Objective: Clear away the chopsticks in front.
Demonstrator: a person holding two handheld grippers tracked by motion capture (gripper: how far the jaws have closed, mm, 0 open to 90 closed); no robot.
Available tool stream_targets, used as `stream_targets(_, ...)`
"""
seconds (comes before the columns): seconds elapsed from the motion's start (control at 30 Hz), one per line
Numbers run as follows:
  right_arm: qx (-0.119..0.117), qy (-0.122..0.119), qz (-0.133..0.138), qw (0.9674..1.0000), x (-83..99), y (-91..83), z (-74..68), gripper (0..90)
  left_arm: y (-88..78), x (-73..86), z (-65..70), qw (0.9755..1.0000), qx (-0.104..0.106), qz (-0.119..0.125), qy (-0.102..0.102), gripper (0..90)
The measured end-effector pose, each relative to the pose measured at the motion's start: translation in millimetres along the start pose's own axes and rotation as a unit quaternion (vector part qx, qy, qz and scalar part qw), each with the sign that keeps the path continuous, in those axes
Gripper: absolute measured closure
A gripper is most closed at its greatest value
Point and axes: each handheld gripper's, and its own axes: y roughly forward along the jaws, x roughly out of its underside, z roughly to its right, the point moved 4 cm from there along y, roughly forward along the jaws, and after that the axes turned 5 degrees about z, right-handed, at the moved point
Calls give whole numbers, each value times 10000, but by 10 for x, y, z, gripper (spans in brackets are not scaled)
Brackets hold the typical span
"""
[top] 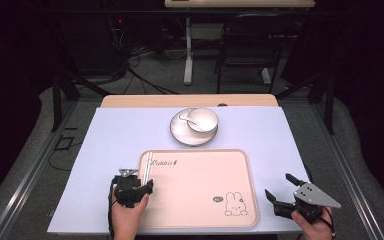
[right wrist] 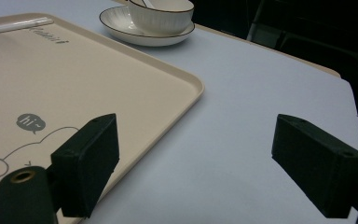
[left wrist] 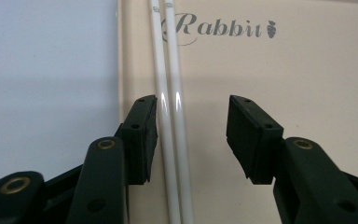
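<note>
A pair of white chopsticks [left wrist: 170, 116] is seen lying flat along the left edge of the cream rabbit tray [top: 200, 220], in the lower middle of the high view. The left tongs [top: 139, 189] are held right over the near end of the chopsticks, and their jaws are open; the sticks lie between the jaws, just beside one pad, but are not squeezed. It looks as if the chopsticks have been set down on the tray, so that step can be judged done. The right tongs [top: 280, 192] are held open at the lower right of the frame, over the table [top: 110, 135] just beside the tray, with nothing in them. A white plate [top: 180, 134] with a bowl [top: 203, 120] and a spoon [top: 184, 118] is left near the top middle, behind the tray, and may need to be moved next.
</note>
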Motion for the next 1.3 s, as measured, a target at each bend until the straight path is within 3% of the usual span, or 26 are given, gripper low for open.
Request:
stream_targets(0.4, 21, 29, -20, 10000, 7, 3, 2, 144, 19, -87, 13, 10000, 26, -3, 34, 443)
stream_targets(0.57, 27, 34, -20, 10000, 8, 1, 3, 144, 36, -171, 30, 9999, 10, -80, 75, 368)
stream_targets(0.83, 23, 23, -23, 10000, 10, 5, 4, 144, 45, -409, 108, 9983, -63, 215, 544, 332)
stream_targets(1.3, 17, 34, -21, 10000, 8, 4, 2, 144, 123, -814, 263, 9984, 208, 391, 339, 358)
